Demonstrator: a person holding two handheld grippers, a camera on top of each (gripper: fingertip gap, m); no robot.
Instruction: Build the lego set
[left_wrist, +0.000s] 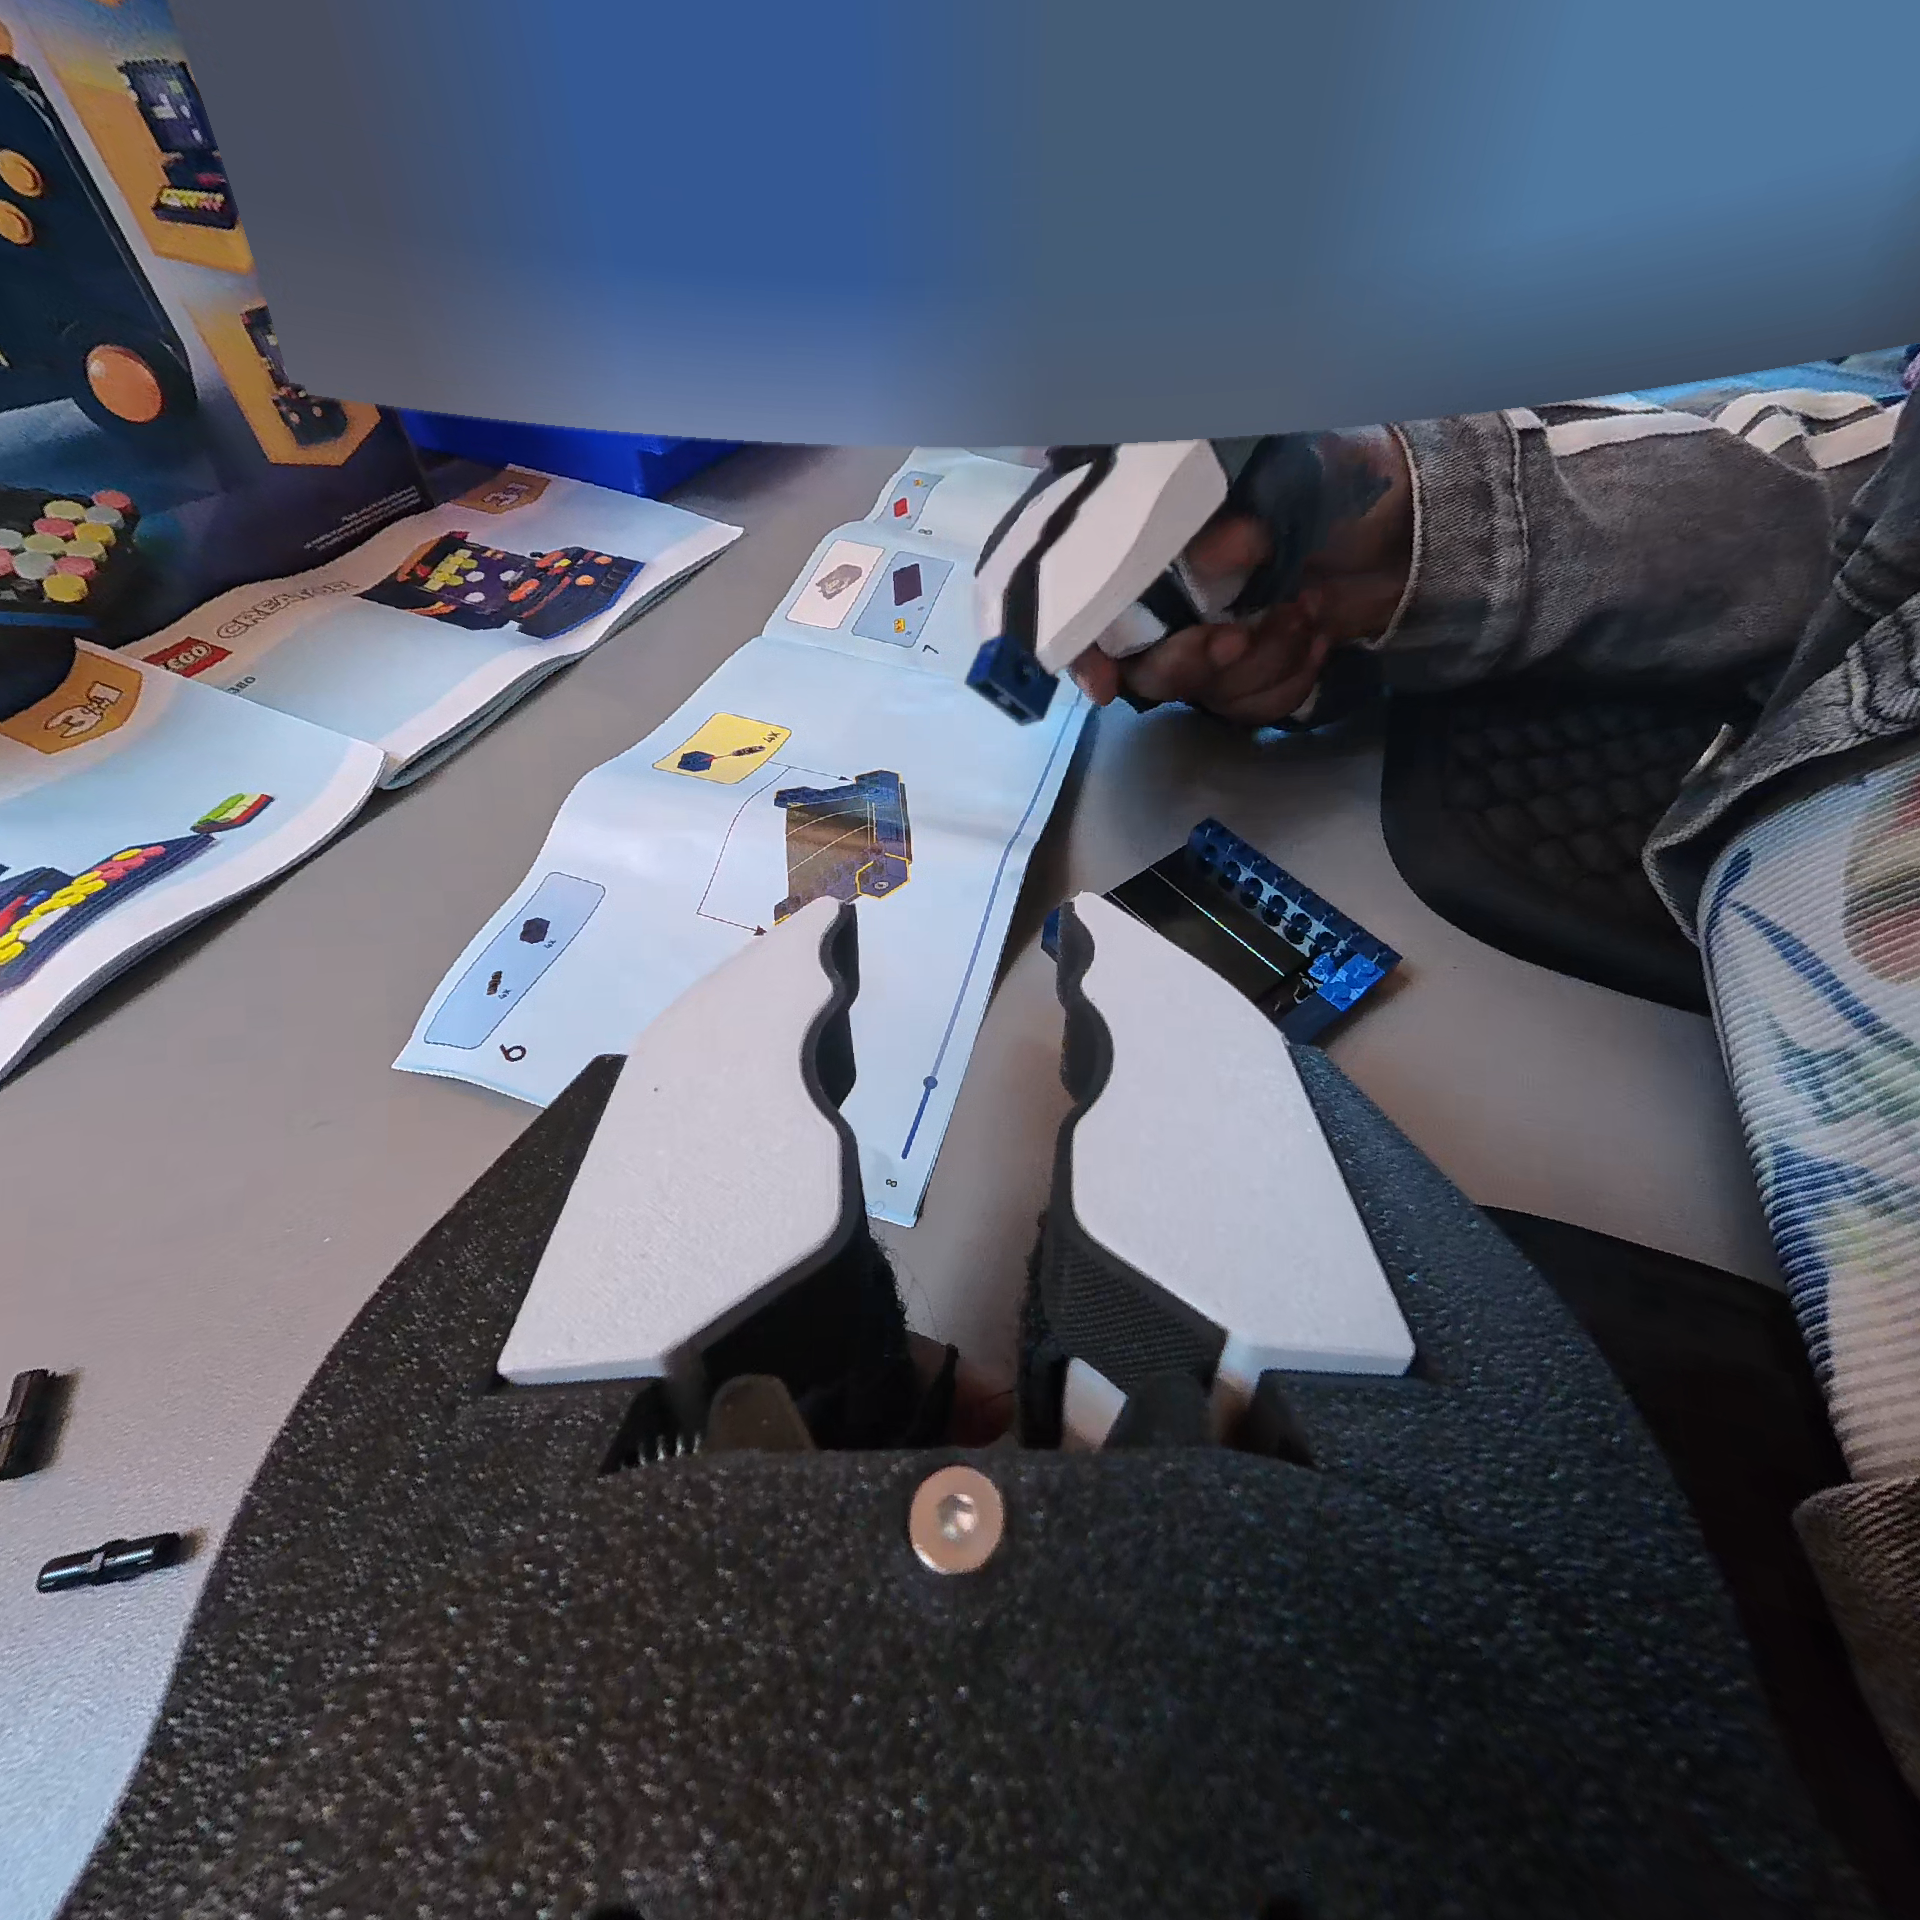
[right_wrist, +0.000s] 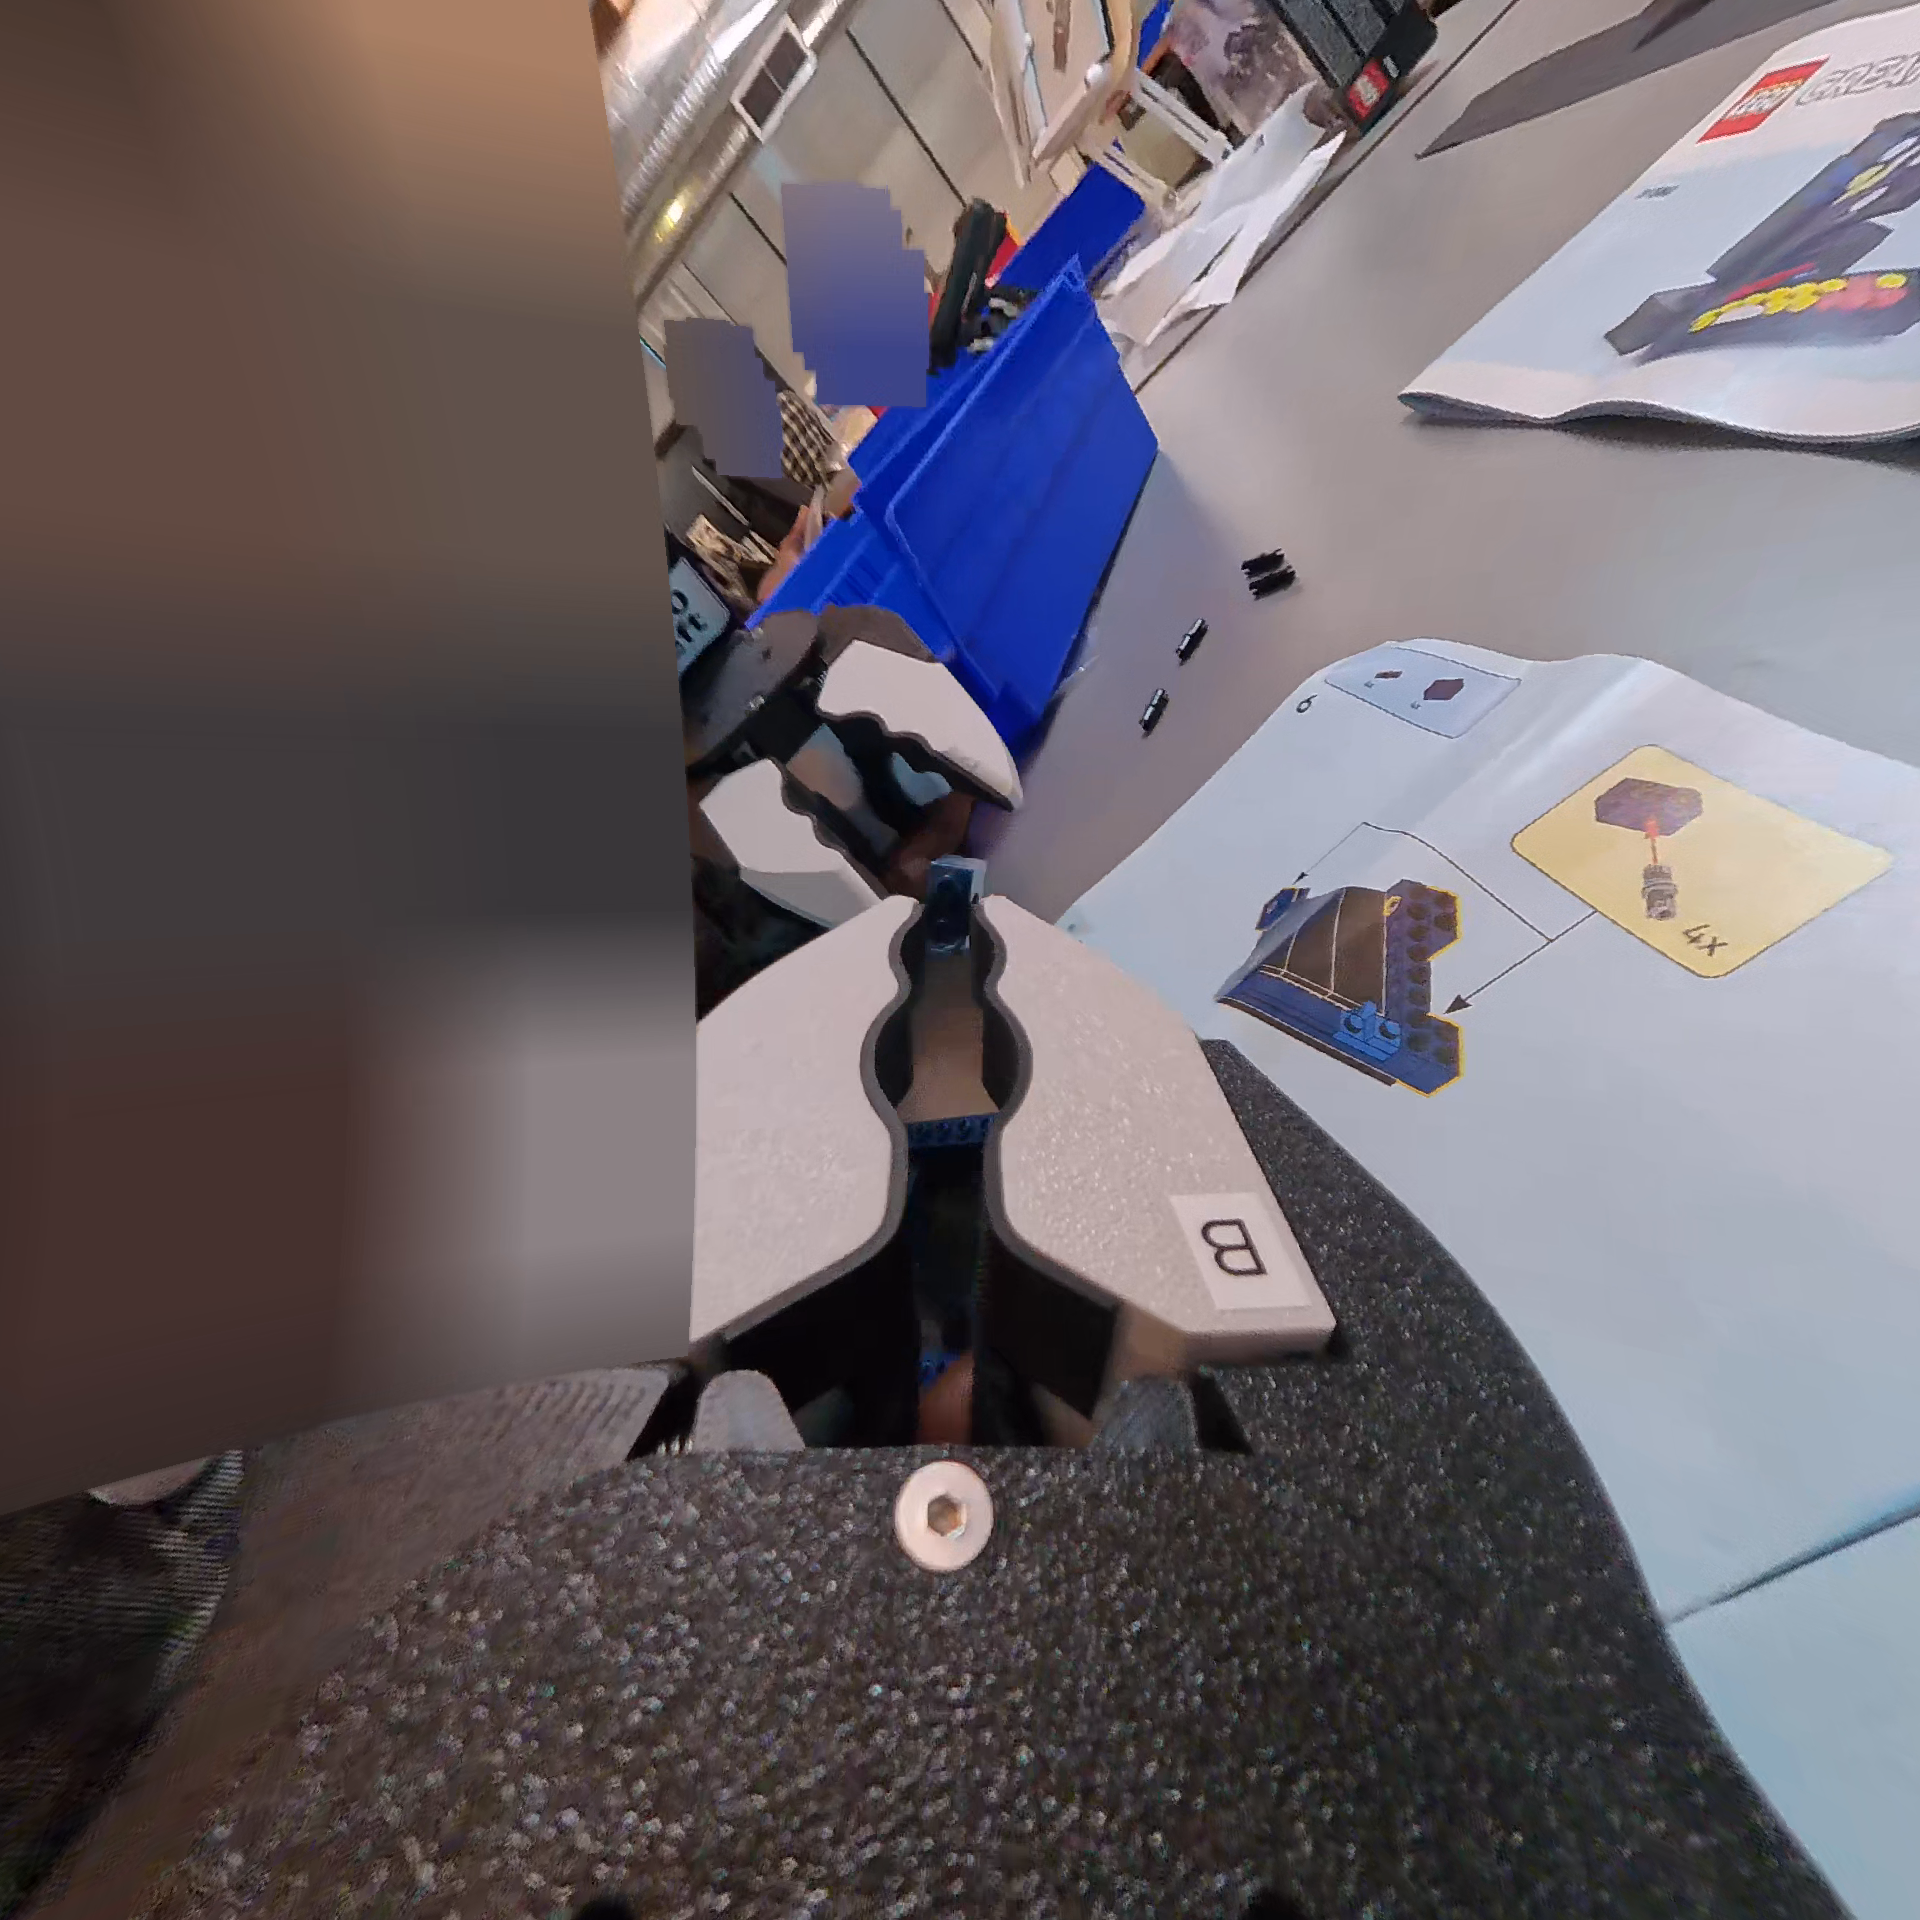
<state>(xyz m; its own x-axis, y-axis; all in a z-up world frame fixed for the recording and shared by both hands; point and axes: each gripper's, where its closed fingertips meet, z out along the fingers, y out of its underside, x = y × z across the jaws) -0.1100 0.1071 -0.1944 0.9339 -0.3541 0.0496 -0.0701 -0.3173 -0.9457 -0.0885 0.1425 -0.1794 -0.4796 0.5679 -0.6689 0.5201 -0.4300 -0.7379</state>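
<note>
Where the grey table runs off to the far left, two small black connector pins lie loose near its edge, and above them stand a dark toy-set box and two closed instruction booklets. Next comes the open instruction booklet, spread flat on a page showing a blue-and-black model. The left gripper hovers just above this page's right edge, its white fingers well apart with nothing between them. Just beside its right finger lies a partly built assembly, a glossy black panel framed by blue bricks with a row of holes, resting on the table. Higher and farther back, the right gripper is held in a person's hand with a grey denim sleeve, and its fingertips are clamped on a small blue brick with a hole, lifted clear over the booklet. In the right wrist view that brick sits pinched at the very tips, and a blue plastic bin stands beyond.
</note>
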